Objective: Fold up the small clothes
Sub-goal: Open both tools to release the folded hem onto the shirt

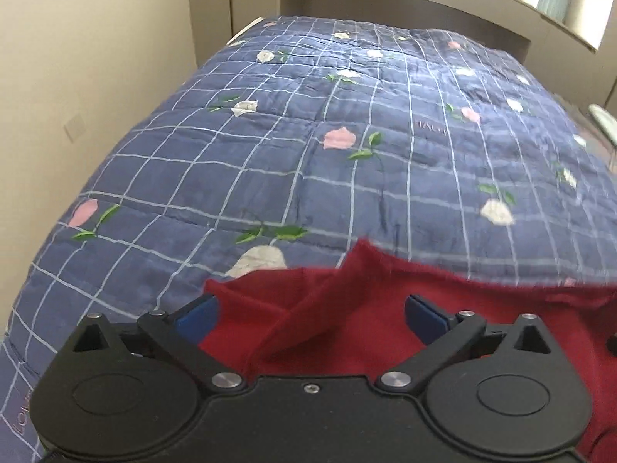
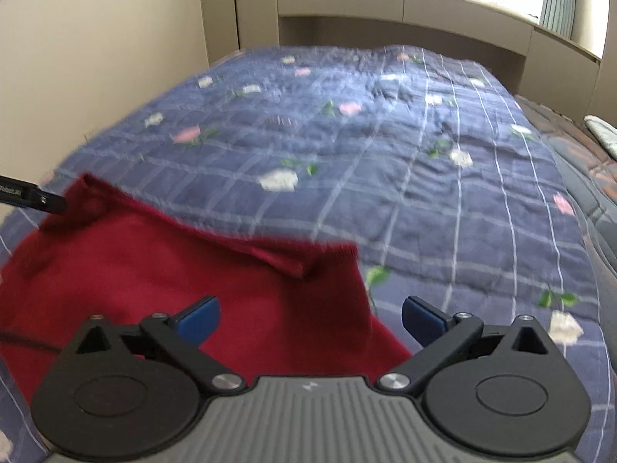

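Blue checked quilt (image 1: 308,146) with flower print covers the bed. Left wrist view: dark red garment (image 1: 347,320) lies rumpled on its near end, one fold raised; left gripper (image 1: 310,314) spread wide above it, gripping nothing. Right wrist view: garment's edge blurred, right gripper (image 2: 310,314) likewise wide, empty.

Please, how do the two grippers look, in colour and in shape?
Both the left gripper and the right gripper have black linkage arms, round black housings, silver pivot bolts and blue pads on the jaws. The left body is plain black; the right has grey ribbing.
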`<state>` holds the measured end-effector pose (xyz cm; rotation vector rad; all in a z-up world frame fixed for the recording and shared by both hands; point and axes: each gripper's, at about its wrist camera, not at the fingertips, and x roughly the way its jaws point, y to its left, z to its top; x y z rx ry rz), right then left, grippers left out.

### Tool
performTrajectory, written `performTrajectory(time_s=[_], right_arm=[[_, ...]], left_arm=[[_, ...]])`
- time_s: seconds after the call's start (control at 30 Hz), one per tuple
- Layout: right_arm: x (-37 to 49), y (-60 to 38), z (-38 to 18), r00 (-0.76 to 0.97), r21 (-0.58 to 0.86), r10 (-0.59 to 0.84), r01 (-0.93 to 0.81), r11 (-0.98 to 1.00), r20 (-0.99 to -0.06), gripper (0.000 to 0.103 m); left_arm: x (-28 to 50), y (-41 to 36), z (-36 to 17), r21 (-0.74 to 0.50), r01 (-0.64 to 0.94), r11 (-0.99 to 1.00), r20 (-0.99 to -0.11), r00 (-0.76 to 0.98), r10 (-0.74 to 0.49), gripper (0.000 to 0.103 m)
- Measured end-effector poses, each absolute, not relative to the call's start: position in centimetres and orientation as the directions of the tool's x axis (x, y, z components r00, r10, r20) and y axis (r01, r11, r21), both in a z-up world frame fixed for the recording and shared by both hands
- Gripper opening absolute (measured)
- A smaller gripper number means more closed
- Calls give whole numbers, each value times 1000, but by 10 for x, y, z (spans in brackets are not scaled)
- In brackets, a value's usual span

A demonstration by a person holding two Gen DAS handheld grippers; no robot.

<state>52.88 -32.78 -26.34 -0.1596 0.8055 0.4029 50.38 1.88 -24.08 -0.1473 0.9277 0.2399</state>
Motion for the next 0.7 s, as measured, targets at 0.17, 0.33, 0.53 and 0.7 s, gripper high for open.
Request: performTrajectory(time_s=[0.17, 0.33, 0.53, 0.7], right_arm=[[532, -346, -286, 624, -22, 178, -299, 954, -761, 103], [542, -371, -288, 657, -25, 77, -145, 989, -750, 103], [532, -375, -284, 686, -60, 43, -126, 990, -727, 103], [533, -378, -284, 668, -16, 25, -55, 998, -744, 103]], left_arm=[[504, 32, -271, 43, -358, 933, -851, 475, 222, 101], [515, 70, -285, 26, -492, 870, -877, 406, 256, 101], [523, 102, -273, -54, -536, 843, -870, 439, 223, 101], [512, 110, -263, -35, -597, 801, -850, 439, 290, 102]])
